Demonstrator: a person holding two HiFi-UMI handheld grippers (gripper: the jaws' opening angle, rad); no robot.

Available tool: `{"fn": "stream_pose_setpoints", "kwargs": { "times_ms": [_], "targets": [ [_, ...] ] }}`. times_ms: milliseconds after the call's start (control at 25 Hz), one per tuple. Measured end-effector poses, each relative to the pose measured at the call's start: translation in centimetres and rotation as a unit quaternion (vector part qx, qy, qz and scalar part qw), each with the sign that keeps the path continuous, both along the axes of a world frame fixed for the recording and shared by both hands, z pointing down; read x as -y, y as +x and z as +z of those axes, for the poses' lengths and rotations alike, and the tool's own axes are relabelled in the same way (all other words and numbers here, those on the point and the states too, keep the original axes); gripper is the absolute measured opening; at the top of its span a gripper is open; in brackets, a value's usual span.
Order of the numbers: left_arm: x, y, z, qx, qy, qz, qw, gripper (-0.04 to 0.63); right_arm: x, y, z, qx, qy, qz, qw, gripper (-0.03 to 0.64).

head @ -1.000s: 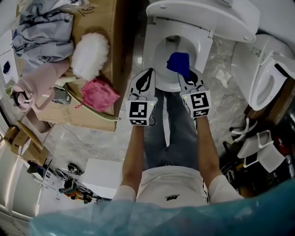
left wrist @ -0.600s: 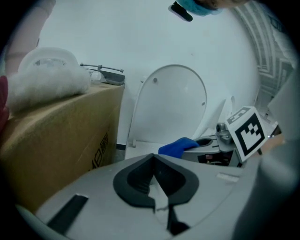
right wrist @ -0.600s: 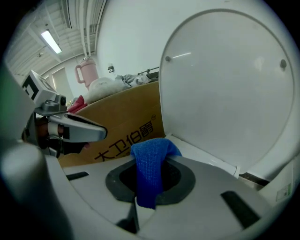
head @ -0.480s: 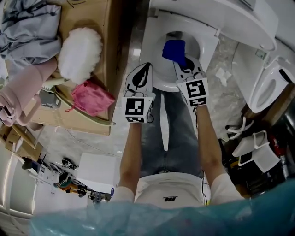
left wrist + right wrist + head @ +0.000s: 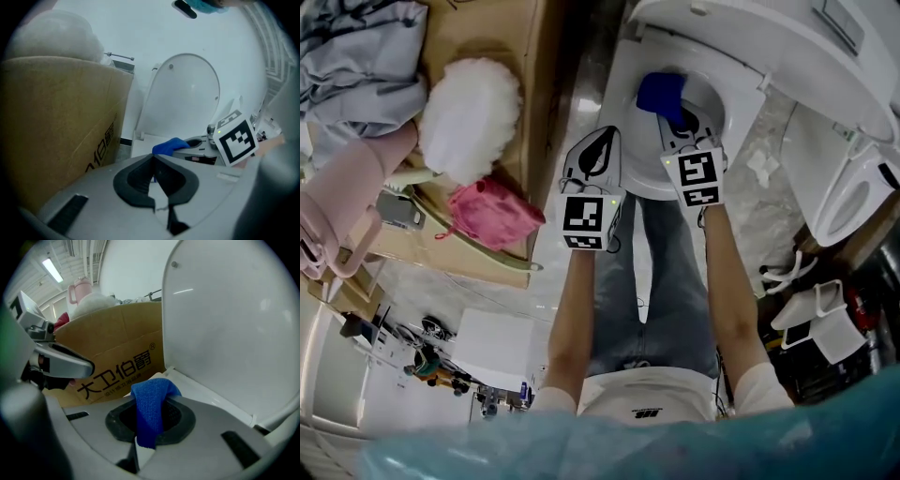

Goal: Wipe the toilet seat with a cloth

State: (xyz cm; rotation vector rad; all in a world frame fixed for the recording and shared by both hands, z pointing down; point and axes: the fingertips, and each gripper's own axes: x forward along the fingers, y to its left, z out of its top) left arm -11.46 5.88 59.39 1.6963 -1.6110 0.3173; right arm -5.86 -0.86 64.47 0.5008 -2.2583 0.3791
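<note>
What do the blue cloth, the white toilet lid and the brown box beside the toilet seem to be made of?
The blue cloth looks like woven fabric, perhaps microfibre: a fine matte weave shows and it folds limply. The white toilet lid is probably hard glossy plastic: light streaks reflect on its smooth surface. The brown box looks like matte cardboard, judging by its dull tan face with black print.

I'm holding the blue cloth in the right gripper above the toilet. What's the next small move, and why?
Probably lower the right gripper until the blue woven cloth presses on the white toilet seat. The cloth is clamped in its jaws just above the seat, but contact isn't evident.
</note>
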Motion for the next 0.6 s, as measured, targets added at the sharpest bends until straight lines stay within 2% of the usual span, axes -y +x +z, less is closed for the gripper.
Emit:
{"fn": "stream_pose_setpoints", "kwargs": {
  "times_ms": [440,600],
  "targets": [
    [-0.6,-1.0,1.5,-0.009,-0.011,-0.003,0.9999,0.009,1.0,-3.9,3.4,-0.007,0.019,-0.042,0.999,0.025],
    [-1.3,-1.2,1.7,-0.016,-0.016,-0.012,0.9997,0.009,0.9,-5.3,4.4,0.010,0.019,-0.055,0.998,0.025]
  ]
}}
